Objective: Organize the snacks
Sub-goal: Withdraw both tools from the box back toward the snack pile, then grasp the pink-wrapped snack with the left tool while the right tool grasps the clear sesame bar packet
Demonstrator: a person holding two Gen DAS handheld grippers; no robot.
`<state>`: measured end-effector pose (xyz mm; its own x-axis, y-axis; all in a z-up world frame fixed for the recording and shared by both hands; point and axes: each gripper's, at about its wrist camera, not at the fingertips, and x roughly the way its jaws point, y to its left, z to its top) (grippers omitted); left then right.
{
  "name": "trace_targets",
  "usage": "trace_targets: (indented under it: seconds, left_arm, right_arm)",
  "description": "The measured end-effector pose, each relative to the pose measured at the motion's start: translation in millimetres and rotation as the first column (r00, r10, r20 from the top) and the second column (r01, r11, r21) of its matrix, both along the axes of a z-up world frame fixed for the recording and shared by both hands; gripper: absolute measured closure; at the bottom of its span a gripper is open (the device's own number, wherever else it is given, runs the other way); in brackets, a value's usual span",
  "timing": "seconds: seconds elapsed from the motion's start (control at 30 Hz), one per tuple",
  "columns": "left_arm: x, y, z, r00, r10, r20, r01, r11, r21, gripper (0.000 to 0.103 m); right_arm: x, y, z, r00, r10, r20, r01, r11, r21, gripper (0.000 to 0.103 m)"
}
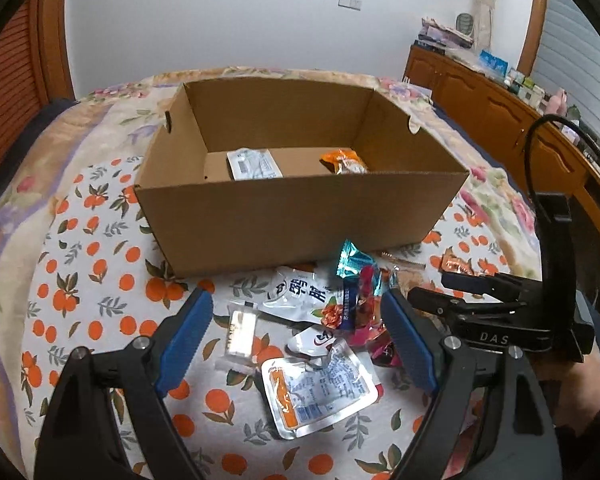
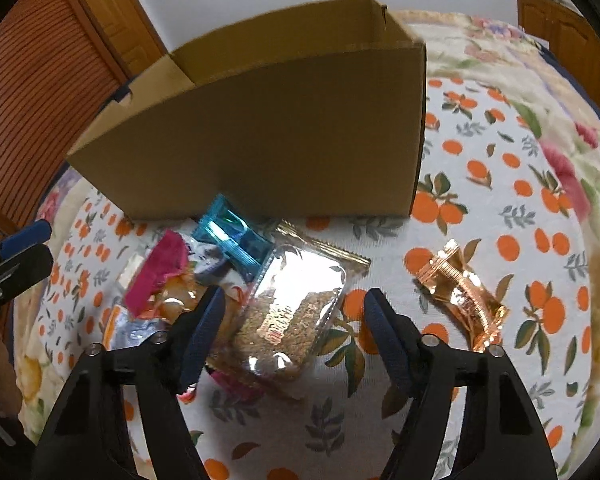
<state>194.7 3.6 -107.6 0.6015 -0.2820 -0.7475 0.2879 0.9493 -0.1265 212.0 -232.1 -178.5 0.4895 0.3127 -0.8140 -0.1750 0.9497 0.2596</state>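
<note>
My left tool (image 1: 296,320) is spread wide, with its two blue pads standing apart in the lower part of the left view, and it holds nothing. Between and just beyond the pads lies a heap of snack packets on the bed cover (image 1: 100,264), which has a print of oranges and leaves. In this heap I see a small clear packet (image 1: 242,334) near the left pad, a silver pouch with an orange stripe (image 1: 318,394) in the lower centre, a white pouch with dark characters (image 1: 296,292) above it, and a teal wrapper (image 1: 354,264) that leans close to the front wall of the cardboard box (image 1: 292,220). The box stands open in the centre of the frame. Inside it, on the bottom, lie a white packet (image 1: 254,164) at the left and an orange packet (image 1: 344,162) at the right.

My right tool (image 2: 294,312) is also spread and pinches nothing. In the right view, a shiny clear packet with brown filling (image 2: 296,304) lies between its pads, nearer to the left one; I see no pad pressing on it. To the upper left of it are the teal wrapper (image 2: 232,238) and a pink wrapper (image 2: 156,276). A copper-coloured wrapper (image 2: 462,292) lies alone on the cover at the right, well apart from the heap. The box (image 2: 280,140) fills the upper centre of this frame.
</note>
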Motion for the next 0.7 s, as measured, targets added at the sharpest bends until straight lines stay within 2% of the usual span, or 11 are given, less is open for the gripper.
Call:
trace_targets:
  seconds: [0.2, 0.27, 0.33, 0.5, 0.7]
  left_arm:
    - [-1, -20, -12, 0.997, -0.072, -0.020, 0.072, 0.997, 0.007, 0.017]
    - [-2, -29, -16, 0.994, -0.104, -0.023, 0.104, 0.994, 0.014, 0.017]
    - [-2, -36, -20, 0.990, -0.136, -0.030, 0.137, 0.991, 0.010, 0.017]
    - [4, -52, -35, 0.976, -0.205, -0.071, 0.204, 0.979, -0.016, 0.018]
    - [14, -67, -44, 0.966, -0.241, -0.088, 0.238, 0.970, -0.048, 0.023]
  right_arm:
    - [5, 2, -12, 0.999, 0.014, -0.038, -0.014, 1.000, 0.016, 0.038]
    - [6, 2, -13, 0.999, 0.025, -0.044, -0.024, 0.999, 0.022, 0.046]
    - [6, 0, -12, 0.998, 0.022, -0.053, -0.021, 1.000, 0.023, 0.049]
    - [8, -7, -15, 0.995, 0.018, -0.093, -0.013, 0.998, 0.060, 0.051]
    - [10, -13, -14, 0.993, 0.015, -0.115, -0.012, 1.000, 0.029, 0.053]
